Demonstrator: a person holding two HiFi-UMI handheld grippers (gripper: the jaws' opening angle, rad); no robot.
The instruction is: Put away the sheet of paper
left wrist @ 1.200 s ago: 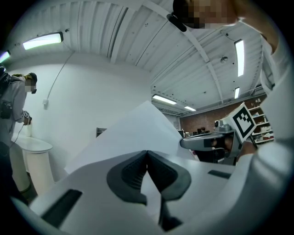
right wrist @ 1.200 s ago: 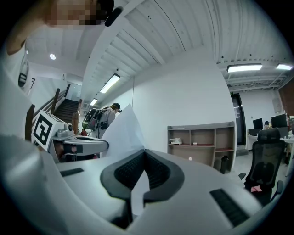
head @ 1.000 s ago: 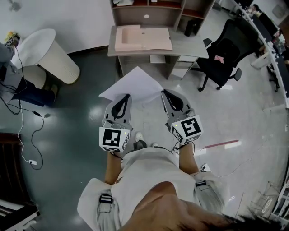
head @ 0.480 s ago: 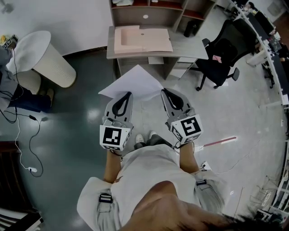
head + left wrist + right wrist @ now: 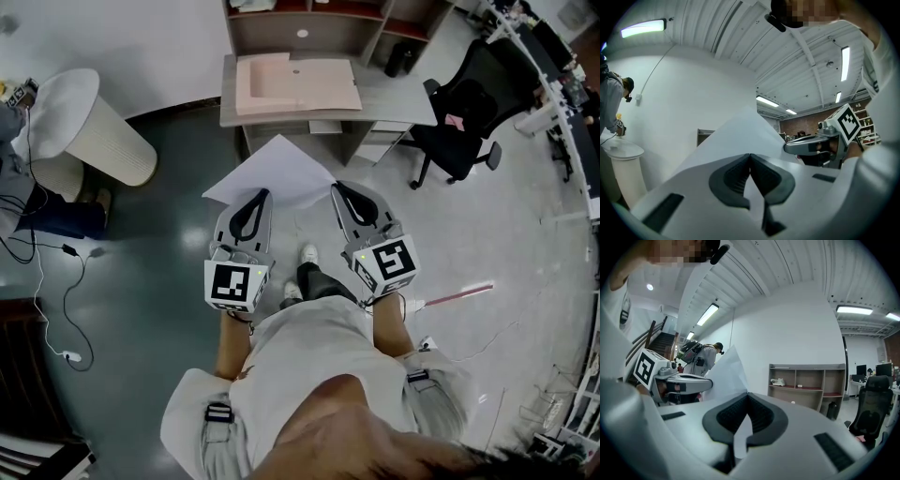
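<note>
A white sheet of paper (image 5: 275,172) hangs in the air in front of me, held flat between both grippers. My left gripper (image 5: 258,195) is shut on the sheet's near left edge, and my right gripper (image 5: 337,188) is shut on its near right edge. In the left gripper view the sheet (image 5: 736,138) rises from between the pressed pads of the left gripper (image 5: 750,157), with the other gripper (image 5: 820,140) to the right. The right gripper view shows the sheet (image 5: 729,373) running out of the closed jaws of the right gripper (image 5: 747,397).
A grey desk (image 5: 394,98) with a pinkish board (image 5: 295,80) on it stands ahead, a shelf unit (image 5: 319,23) behind it. A black office chair (image 5: 464,117) is at the right, a white round table (image 5: 80,117) at the left. A person (image 5: 701,357) stands far left.
The desk and floor have slid slightly in the head view as I step forward; one foot now shows ahead. Both grippers keep the same hold on the sheet.
</note>
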